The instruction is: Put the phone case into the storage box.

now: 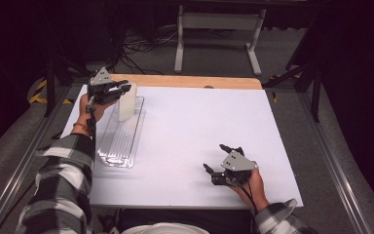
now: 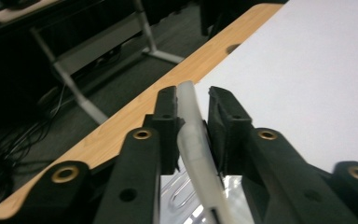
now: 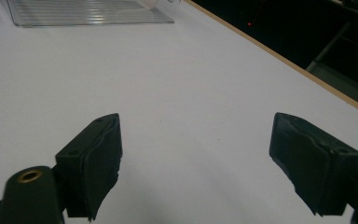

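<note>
My left gripper (image 1: 119, 90) is at the table's far left, shut on a thin white plate (image 1: 126, 101) that it holds upright over the far end of a clear plastic rack (image 1: 121, 134). In the left gripper view the plate's rim (image 2: 189, 122) is pinched edge-on between the jaws of the left gripper (image 2: 190, 100), and the rack (image 2: 182, 196) shows just below. Near the front right my right gripper (image 1: 214, 157) rests low over the white table top (image 1: 199, 122). In its own view the right gripper (image 3: 198, 135) is wide open with bare table between the jaws, and the rack (image 3: 84, 11) lies far off.
A wooden strip (image 1: 190, 81) runs along the table's far edge. Beyond it stand the legs of a white-framed stand (image 1: 219, 22), with cables (image 1: 136, 46) on the floor. Black drapes close off both sides.
</note>
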Tool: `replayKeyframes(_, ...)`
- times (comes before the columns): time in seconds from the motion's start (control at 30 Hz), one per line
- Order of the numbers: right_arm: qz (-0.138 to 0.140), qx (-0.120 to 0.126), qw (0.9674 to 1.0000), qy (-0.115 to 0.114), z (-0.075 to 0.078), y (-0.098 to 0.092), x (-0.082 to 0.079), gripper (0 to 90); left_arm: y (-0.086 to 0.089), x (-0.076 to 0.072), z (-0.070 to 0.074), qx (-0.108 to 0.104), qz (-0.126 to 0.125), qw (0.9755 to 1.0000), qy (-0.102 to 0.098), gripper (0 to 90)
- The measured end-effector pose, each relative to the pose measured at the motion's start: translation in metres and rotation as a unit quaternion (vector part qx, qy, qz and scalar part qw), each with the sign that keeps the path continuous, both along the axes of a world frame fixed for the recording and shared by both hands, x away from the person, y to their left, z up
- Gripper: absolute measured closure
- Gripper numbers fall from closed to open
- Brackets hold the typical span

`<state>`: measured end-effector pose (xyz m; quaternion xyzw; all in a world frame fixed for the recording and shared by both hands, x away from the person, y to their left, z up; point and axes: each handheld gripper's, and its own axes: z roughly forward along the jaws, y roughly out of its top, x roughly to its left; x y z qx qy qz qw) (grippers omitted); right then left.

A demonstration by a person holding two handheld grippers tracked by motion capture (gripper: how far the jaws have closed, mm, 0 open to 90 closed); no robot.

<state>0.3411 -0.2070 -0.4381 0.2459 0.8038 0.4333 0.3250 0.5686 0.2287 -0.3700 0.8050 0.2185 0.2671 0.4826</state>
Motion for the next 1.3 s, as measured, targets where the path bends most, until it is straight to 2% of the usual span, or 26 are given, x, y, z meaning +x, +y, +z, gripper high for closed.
replayKeyframes(0.1, 0.001, -0.001, 1.0, 0.001, 0.0, 0.0, 0.0, 17.8, -0.003, -0.001, 0.0, -0.004, -0.015, 0.9999, 0.0, 77.0)
replayKeyframes(0.13, 0.002, -0.002, 1.0, 0.001, 0.0, 0.001, 0.0, 17.7, -0.005, 0.0, 0.0, -0.004, -0.013, 0.9999, -0.009, 77.2)
replayKeyframes(0.2, 0.004, -0.002, 1.0, 0.001, -0.001, 0.001, 0.0, 17.8, -0.005, 0.001, -0.001, -0.003, -0.017, 0.9997, -0.015, 77.0)
replayKeyframes(0.23, 0.004, -0.002, 1.0, 0.003, -0.001, 0.001, 0.0, 17.8, -0.006, 0.001, -0.002, 0.005, -0.015, 0.9997, -0.016, 76.5)
replayKeyframes(0.27, 0.005, -0.002, 1.0, 0.003, -0.001, 0.001, 0.0, 17.9, -0.006, 0.002, -0.003, 0.015, -0.011, 0.9996, -0.021, 75.7)
replayKeyframes(0.33, 0.006, -0.004, 1.0, 0.005, -0.001, 0.001, -0.001, 18.0, -0.005, 0.003, -0.003, 0.018, 0.005, 0.9995, -0.026, 71.8)
replayKeyframes(0.43, 0.008, -0.006, 0.9999, 0.004, -0.001, 0.002, -0.001, 18.1, -0.003, 0.003, -0.003, 0.021, 0.014, 0.9993, -0.027, 64.6)
replayKeyframes(0.47, 0.009, -0.007, 0.9999, 0.004, -0.001, 0.002, -0.002, 18.1, -0.001, 0.003, -0.002, 0.041, 0.034, 0.9981, -0.03, 63.3)
replayKeyframes(0.5, 0.009, -0.007, 0.9999, 0.004, -0.001, 0.002, -0.002, 18.1, -0.001, 0.003, -0.002, 0.041, 0.034, 0.9981, -0.03, 63.1)
replayKeyframes(0.6, 0.009, -0.008, 0.9999, 0.004, -0.001, 0.002, -0.002, 18.1, 0.004, 0.003, -0.002, 0.056, 0.049, 0.9971, -0.021, 61.3)
replayKeyframes(0.67, 0.011, -0.008, 0.9999, 0.005, -0.001, 0.003, -0.002, 18.2, 0.008, 0.003, -0.002, 0.058, 0.05, 0.9969, -0.016, 62.7)
replayKeyframes(0.8, 0.014, -0.01, 0.9998, 0.007, -0.001, 0.004, -0.002, 18.3, 0.013, 0.002, -0.004, 0.046, 0.056, 0.9974, -0.004, 63.0)
replayKeyframes(0.83, 0.015, -0.011, 0.9998, 0.007, -0.001, 0.004, -0.002, 18.3, 0.014, 0.002, -0.003, 0.05, 0.059, 0.997, -0.008, 62.2)
replayKeyframes(0.93, 0.017, -0.013, 0.9997, 0.007, -0.001, 0.005, -0.002, 18.3, 0.017, -0.001, -0.004, 0.038, 0.062, 0.9974, -0.008, 59.0)
replayKeyframes(1.07, 0.018, -0.013, 0.9997, 0.007, -0.001, 0.005, -0.002, 18.3, 0.019, -0.004, -0.004, 0.042, 0.062, 0.9971, -0.014, 56.0)
replayKeyframes(1.1, 0.018, -0.013, 0.9997, 0.007, -0.001, 0.005, -0.002, 18.3, 0.019, -0.006, -0.004, 0.036, 0.061, 0.9975, -0.005, 55.0)
replayKeyframes(1.17, 0.017, -0.014, 0.9997, 0.007, -0.001, 0.005, -0.002, 18.3, 0.021, -0.009, -0.003, 0.034, 0.07, 0.9969, -0.012, 51.5)
replayKeyframes(1.23, 0.017, -0.014, 0.9997, 0.007, -0.001, 0.005, -0.002, 18.3, 0.024, -0.013, -0.001, 0.031, 0.069, 0.997, -0.02, 49.3)
replayKeyframes(1.3, 0.017, -0.015, 0.9997, 0.007, -0.001, 0.005, -0.002, 18.3, 0.025, -0.018, 0.0, 0.032, 0.081, 0.9959, -0.024, 47.7)
